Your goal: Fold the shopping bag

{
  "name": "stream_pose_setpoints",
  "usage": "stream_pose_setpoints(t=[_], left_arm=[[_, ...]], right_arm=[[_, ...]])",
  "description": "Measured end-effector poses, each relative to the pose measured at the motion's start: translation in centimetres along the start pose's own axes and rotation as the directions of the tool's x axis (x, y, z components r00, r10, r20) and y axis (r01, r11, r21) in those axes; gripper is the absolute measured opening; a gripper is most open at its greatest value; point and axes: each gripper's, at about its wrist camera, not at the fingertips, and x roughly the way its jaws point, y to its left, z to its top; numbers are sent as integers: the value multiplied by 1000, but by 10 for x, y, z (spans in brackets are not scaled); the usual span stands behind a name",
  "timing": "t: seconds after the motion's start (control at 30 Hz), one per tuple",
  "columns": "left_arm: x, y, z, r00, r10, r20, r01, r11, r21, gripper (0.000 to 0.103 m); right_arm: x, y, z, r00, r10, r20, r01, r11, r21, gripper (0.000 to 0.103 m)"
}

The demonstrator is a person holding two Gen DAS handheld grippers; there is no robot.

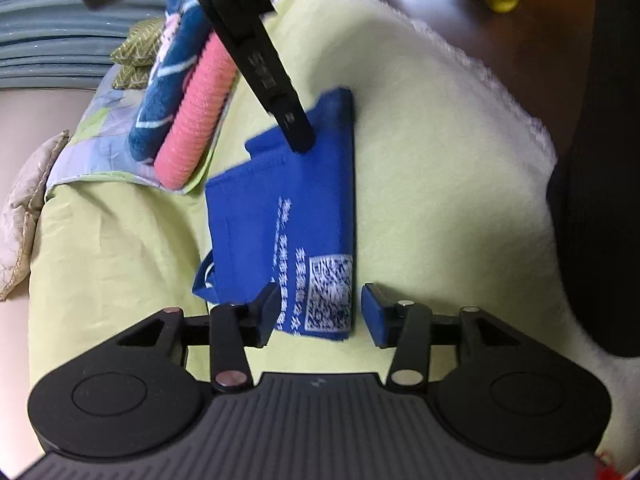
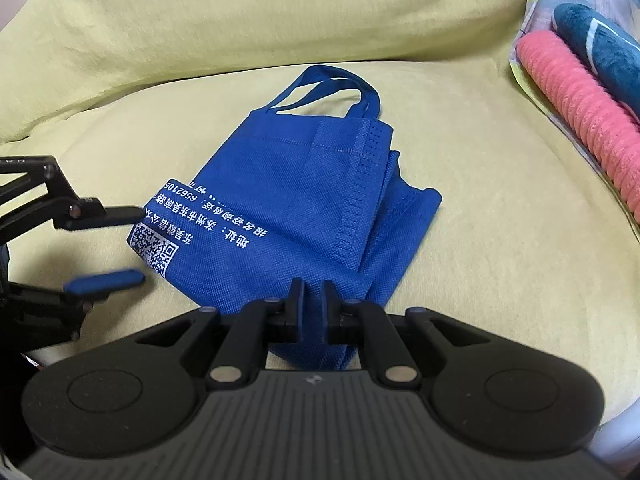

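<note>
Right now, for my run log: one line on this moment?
bag: folded on cushion | left gripper: open at QR corner | right gripper: shut on bag

The blue non-woven fabric shopping bag [image 2: 280, 200] carries white print along its bottom edge, seen upside down in the right wrist view. One line of Chinese characters begins with 地址: (address), and the rest of it is too distorted to read with certainty. A second line, also Chinese, ends in digits that read 6562105. A white QR code [image 2: 154, 251] sits at the corner beside these lines. In the left wrist view the same print [image 1: 329, 293] is blurred and illegible.
</note>
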Motion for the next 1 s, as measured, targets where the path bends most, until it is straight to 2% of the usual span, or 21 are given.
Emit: stream_pose_setpoints(t=[0.07,0.17,0.3,0.4,0.43,0.53,0.63,0.67,0.73,0.77,0.8,0.9,0.97,1.0], left_arm=[[8,2,0,1000,1,11,0,1000,-14,49],[20,17,-3,997,-70,41,74,993,-91,47],[30,52,-18,965,-238,109,257,941,-222,45],[34,63,-19,948,-298,114,317,923,-220,45],[36,65,-19,943,-313,112,331,917,-223,45],[39,73,-19,930,-349,114,367,901,-233,45],[40,74,-20,923,-368,114,385,892,-236,45],[40,74,-20,921,-372,115,389,891,-235,45],[40,74,-21,919,-376,118,394,889,-233,45],[40,75,-22,918,-378,121,396,887,-236,45],[40,75,-23,917,-379,123,398,885,-240,45],[41,76,-24,914,-384,128,405,880,-248,45],[41,76,-24,913,-387,132,408,877,-253,45],[42,77,-25,911,-389,135,411,874,-258,46]], right_arm=[[0,0,-1,1000,0,3,0,1000,-4,6],[0,0,-1,1000,2,8,-2,1000,-5,6],[-1,2,-3,1000,-4,27,5,1000,-28,7],[-5,6,-7,998,-9,67,16,995,-95,11],[-7,6,-8,997,-12,81,21,992,-123,13],[-14,4,-11,992,-17,129,44,978,-205,29],[-25,0,-14,985,15,174,37,956,-291,33],[-30,2,-17,981,25,192,44,937,-347,37],[-38,8,-27,973,48,226,69,872,-484,46],[-39,12,-34,971,58,233,86,824,-560,53],[-39,17,-41,969,64,237,105,766,-634,56],[-28,27,-63,966,62,252,170,583,-795,55],[-19,31,-72,958,58,280,214,506,-835,51],[-14,31,-74,953,53,298,236,487,-841,46]])
